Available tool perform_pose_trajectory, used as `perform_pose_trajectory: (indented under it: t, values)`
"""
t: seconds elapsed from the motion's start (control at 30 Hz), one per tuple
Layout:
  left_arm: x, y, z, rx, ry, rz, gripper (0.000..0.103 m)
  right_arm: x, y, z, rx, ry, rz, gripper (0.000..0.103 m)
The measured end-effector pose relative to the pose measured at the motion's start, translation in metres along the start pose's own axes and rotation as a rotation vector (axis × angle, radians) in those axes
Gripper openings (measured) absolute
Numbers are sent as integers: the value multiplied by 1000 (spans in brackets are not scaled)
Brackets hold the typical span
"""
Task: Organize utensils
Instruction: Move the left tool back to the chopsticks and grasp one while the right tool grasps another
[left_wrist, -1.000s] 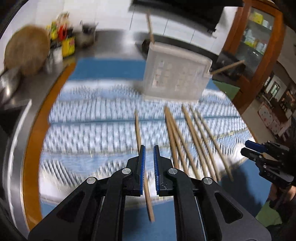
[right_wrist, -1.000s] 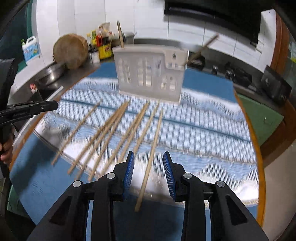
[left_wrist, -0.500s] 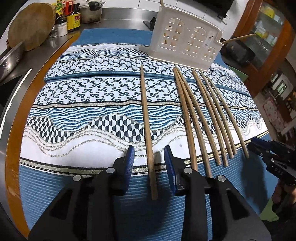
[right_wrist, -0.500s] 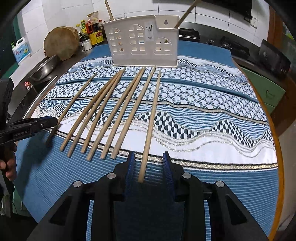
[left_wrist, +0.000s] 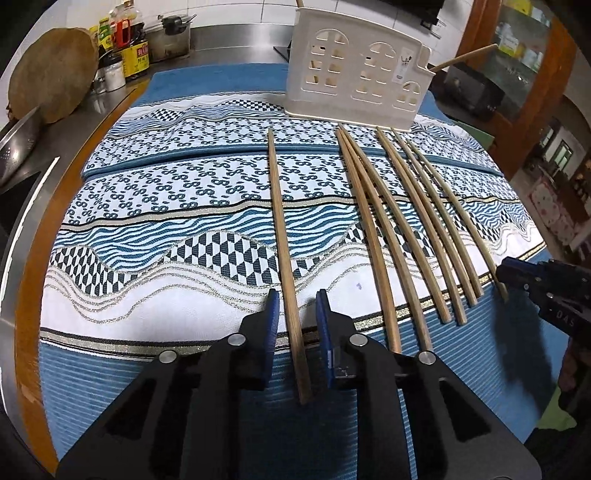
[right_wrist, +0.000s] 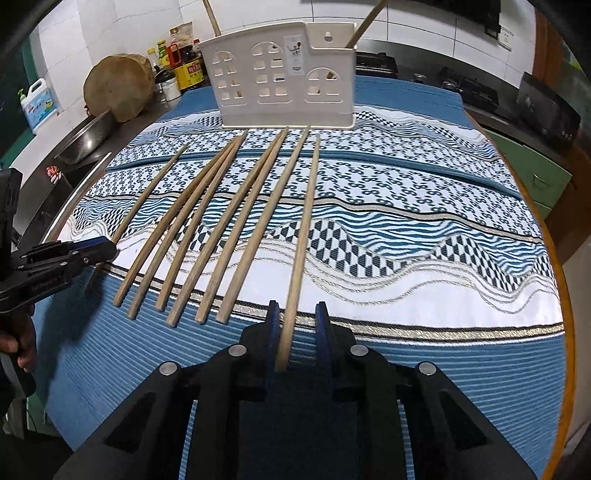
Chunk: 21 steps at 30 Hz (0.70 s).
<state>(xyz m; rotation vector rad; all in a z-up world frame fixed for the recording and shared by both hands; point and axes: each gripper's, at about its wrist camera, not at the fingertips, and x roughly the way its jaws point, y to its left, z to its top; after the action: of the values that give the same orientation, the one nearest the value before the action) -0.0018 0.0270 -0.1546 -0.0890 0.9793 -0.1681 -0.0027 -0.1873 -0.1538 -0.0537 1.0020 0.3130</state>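
Round tabletop (right_wrist: 554, 258) under blue-and-white patterned cloth (right_wrist: 406, 221); tiled kitchen wall, bottles, steel counter at far side. Eight long tan wooden chopsticks (right_wrist: 207, 236) fanned flat on cloth, near white plastic house-shaped holder (right_wrist: 284, 77) holding two more. Left claw (left_wrist: 295, 314) just narrowing, straddling leftmost chopstick (left_wrist: 280, 221), pads clear. Right claw (right_wrist: 297, 321) just narrowing, straddling rightmost chopstick (right_wrist: 304, 221); contact unclear.

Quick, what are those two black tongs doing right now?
Left tongs: open, closing around the lone wooden chopstick, not gripping.
Right tongs: open, closing around the rightmost wooden chopstick, not gripping.
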Motion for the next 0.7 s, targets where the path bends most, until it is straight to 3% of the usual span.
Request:
perform_pose_trajectory:
  t: [0.33, 0.53, 0.7]
  values:
    - [0, 1, -2, -9, -8, 4, 19, 7, 5, 0, -37, 5, -33, 9]
    - [1, -7, -4, 21, -20, 81, 8, 6, 7, -2, -54, -2, -47, 8]
    - [-5, -4, 0, 9, -14, 69, 5, -10, 6, 3, -58, -40, -54, 8]
